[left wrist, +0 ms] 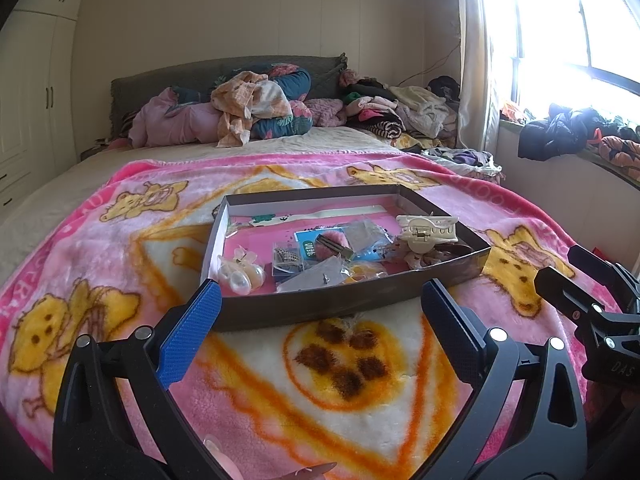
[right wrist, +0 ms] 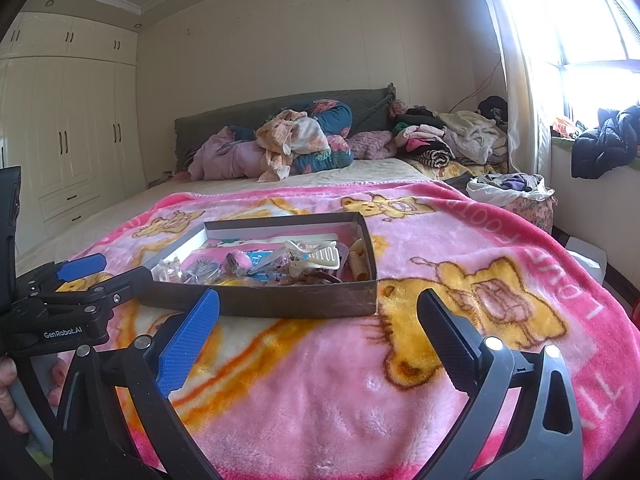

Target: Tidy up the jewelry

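A shallow dark box [left wrist: 320, 307] lies on the pink blanket and holds mixed jewelry and hair pieces: a cream claw clip [left wrist: 426, 229], pearl earrings [left wrist: 240, 276], a pink fuzzy clip [left wrist: 332, 242] and small plastic bags. The box also shows in the right wrist view [right wrist: 280, 300], with the claw clip [right wrist: 316, 258]. My left gripper [left wrist: 320, 300] is open and empty just in front of the box's near wall. My right gripper [right wrist: 318, 312] is open and empty, near the box's front right corner. Each gripper shows in the other's view: the right one [left wrist: 592, 300] and the left one [right wrist: 80, 280].
The pink cartoon blanket [left wrist: 340, 380] covers the bed's near half. Piled clothes and pillows [left wrist: 260, 108] lie at the headboard. More clothes sit on the window sill [left wrist: 580, 136] at right. White wardrobes [right wrist: 72, 132] stand at left.
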A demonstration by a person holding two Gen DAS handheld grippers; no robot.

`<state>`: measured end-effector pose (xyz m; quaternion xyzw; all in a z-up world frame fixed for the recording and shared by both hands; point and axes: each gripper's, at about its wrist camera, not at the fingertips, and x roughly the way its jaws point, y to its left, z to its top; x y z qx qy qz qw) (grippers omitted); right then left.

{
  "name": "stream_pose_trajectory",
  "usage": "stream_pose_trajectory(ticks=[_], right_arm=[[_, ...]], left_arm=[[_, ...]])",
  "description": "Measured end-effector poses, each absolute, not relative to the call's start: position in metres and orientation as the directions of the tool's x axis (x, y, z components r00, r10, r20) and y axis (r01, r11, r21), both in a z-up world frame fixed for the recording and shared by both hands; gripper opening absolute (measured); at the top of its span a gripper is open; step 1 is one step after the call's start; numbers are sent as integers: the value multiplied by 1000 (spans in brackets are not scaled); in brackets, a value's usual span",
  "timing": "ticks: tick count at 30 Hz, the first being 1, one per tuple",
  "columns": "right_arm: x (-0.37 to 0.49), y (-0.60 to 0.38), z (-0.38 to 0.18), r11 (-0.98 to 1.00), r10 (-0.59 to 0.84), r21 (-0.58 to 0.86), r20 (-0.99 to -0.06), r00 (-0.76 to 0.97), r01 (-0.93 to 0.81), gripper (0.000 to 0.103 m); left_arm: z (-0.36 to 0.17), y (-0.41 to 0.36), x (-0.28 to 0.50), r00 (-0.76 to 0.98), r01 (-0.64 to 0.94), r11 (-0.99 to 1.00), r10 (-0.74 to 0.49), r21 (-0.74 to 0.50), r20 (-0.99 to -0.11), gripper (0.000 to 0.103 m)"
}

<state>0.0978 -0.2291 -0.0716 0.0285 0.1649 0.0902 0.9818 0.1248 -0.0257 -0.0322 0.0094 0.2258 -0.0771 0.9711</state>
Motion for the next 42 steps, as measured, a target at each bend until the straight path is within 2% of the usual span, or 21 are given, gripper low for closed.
stream_pose_trajectory(ticks=[30, 37, 42], right_arm=[[97, -229, -73, 985, 173, 82, -332, 927, -155, 97], [101, -235, -72, 985, 160, 111, -346, 924, -129, 97], [115, -271, -63, 982, 118, 182, -362, 925, -54, 96]], left_arm=[[-41, -26, 121, 872, 162, 986, -158, -32, -463, 92], [-50, -10, 125, 852, 116, 993, -110, -22, -512, 91], [-53, 38, 153, 825, -34, 995, -24, -92, -565, 91]])
